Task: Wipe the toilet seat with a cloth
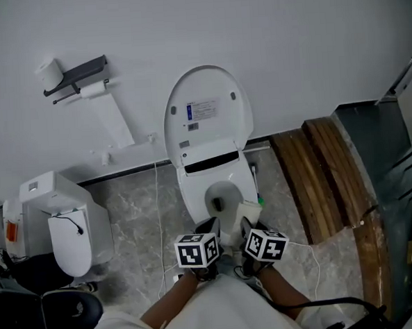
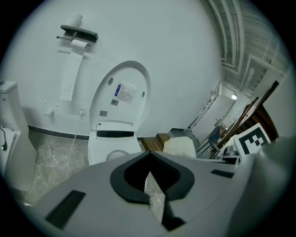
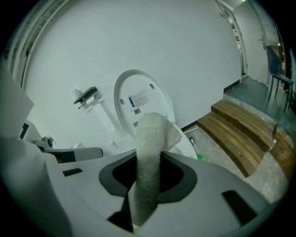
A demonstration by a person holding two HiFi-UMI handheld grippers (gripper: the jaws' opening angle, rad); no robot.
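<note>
Head view: the toilet (image 1: pixel 218 194) stands against the white wall, with its lid (image 1: pixel 206 111) raised upright and the seat (image 1: pixel 191 194) down round the bowl.
Left gripper view: the left tongs (image 2: pixel 149 161) are closed, the pads meet, and nothing is caught between them; only floor shows through the slit.
Right gripper view: the right tongs (image 3: pixel 149 162) are clamped on the cloth (image 3: pixel 155 132), a pale fold that stands up out of the jaws.
Cloth, place: it is in the right tongs, over the front right part of the seat. Whether it touches the seat cannot be made out.
Tongs, place: the two are side by side just in front of the toilet's near edge, the left one at the bowl's front and the right one beside it.
Wall: a dark paper holder (image 1: pixel 76 75) has a spare roll (image 1: pixel 49 71) on top and a paper strip (image 1: pixel 111 121) hanging down from it.
Floor: on the grey marble floor (image 1: pixel 137 227) a thin cable (image 1: pixel 159 212) runs past the toilet's left side, and a green-ended brush (image 3: pixel 195 151) lies by the base on the right.
Sides: wooden steps (image 1: pixel 318 181) are to the right, and a white unit (image 1: pixel 67 231) stands to the left, well apart from the toilet.
</note>
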